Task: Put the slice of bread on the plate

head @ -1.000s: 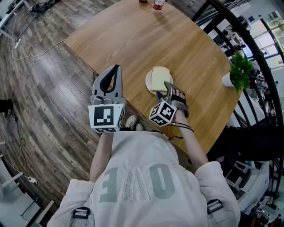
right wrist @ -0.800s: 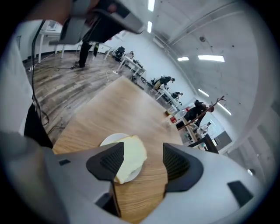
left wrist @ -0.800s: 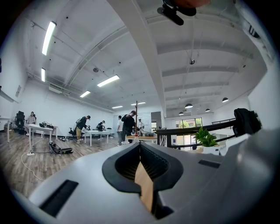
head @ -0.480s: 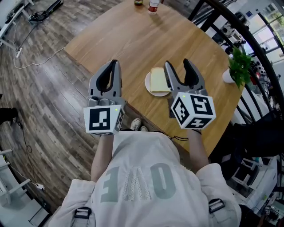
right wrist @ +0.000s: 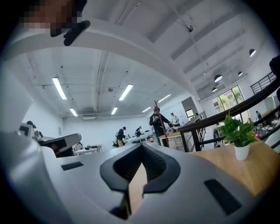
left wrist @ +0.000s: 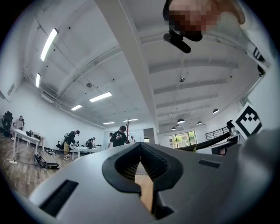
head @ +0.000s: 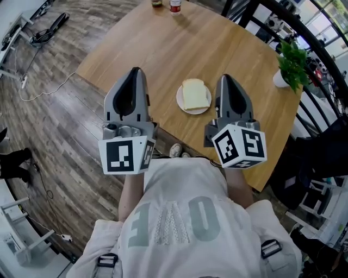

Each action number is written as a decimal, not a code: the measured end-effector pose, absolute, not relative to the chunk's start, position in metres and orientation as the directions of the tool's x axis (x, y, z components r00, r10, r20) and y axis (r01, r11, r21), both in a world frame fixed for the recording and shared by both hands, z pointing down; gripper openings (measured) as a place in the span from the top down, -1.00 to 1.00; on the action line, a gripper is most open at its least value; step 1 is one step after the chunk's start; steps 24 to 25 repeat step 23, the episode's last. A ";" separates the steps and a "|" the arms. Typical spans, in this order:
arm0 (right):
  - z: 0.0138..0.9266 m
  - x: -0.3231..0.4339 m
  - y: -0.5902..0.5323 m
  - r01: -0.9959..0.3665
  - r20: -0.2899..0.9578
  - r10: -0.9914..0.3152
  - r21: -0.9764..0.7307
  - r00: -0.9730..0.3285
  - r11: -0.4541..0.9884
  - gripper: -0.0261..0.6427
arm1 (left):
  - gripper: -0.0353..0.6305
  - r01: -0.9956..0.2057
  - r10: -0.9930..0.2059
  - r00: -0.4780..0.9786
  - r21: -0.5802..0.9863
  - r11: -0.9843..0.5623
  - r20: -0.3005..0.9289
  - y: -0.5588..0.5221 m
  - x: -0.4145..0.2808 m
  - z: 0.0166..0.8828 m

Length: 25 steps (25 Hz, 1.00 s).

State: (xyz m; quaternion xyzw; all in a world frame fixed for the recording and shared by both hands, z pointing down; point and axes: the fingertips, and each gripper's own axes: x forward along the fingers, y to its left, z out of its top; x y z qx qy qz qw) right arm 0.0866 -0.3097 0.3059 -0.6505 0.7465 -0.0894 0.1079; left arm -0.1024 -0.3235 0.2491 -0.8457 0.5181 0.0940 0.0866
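A slice of pale bread [head: 195,94] lies flat on a small white plate [head: 181,103] on the round wooden table [head: 163,49]. My left gripper [head: 135,73] is held up level at the left of the plate, its jaws shut with nothing in them. My right gripper [head: 227,80] is raised to the right of the plate, also shut and empty. Both hang well above the table, apart from the bread. In the left gripper view the jaws [left wrist: 140,151] meet at the tip, and in the right gripper view the jaws [right wrist: 141,153] do the same.
A potted green plant [head: 291,64] in a white pot stands at the table's right edge, and it shows again as the plant [right wrist: 237,133] in the right gripper view. Two bottles [head: 174,5] stand at the far edge. A black railing [head: 304,49] curves behind the table. Wood floor lies to the left.
My right gripper rose from beside the plate, rolled upright and its jaws went from open to shut. My left gripper rose a little. The bread stayed on the plate.
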 end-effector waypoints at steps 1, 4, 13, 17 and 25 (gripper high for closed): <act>0.310 0.089 -0.308 -0.954 -0.032 -0.992 -0.270 -0.125 0.129 0.87 | 0.87 -0.891 -0.859 0.448 -0.051 -0.450 -0.247 -0.324 -0.101 0.249; 0.319 0.095 -0.307 -0.956 -0.001 -0.993 -0.270 -0.118 0.113 0.87 | 0.87 -0.889 -0.858 0.453 -0.057 -0.454 -0.243 -0.326 -0.098 0.250; 0.325 0.094 -0.306 -0.978 0.032 -0.991 -0.170 -0.128 0.120 0.87 | 0.87 -0.884 -0.854 0.463 -0.052 -0.465 -0.236 -0.328 -0.088 0.255; 0.328 0.091 -0.302 -0.979 0.045 -0.989 -0.153 -0.140 0.132 0.87 | 0.87 -0.879 -0.854 0.464 -0.001 -0.477 -0.238 -0.331 -0.088 0.257; 0.330 0.091 -0.303 -0.980 0.058 -0.987 -0.135 -0.152 0.144 0.87 | 0.87 -0.879 -0.856 0.460 0.017 -0.477 -0.235 -0.334 -0.088 0.257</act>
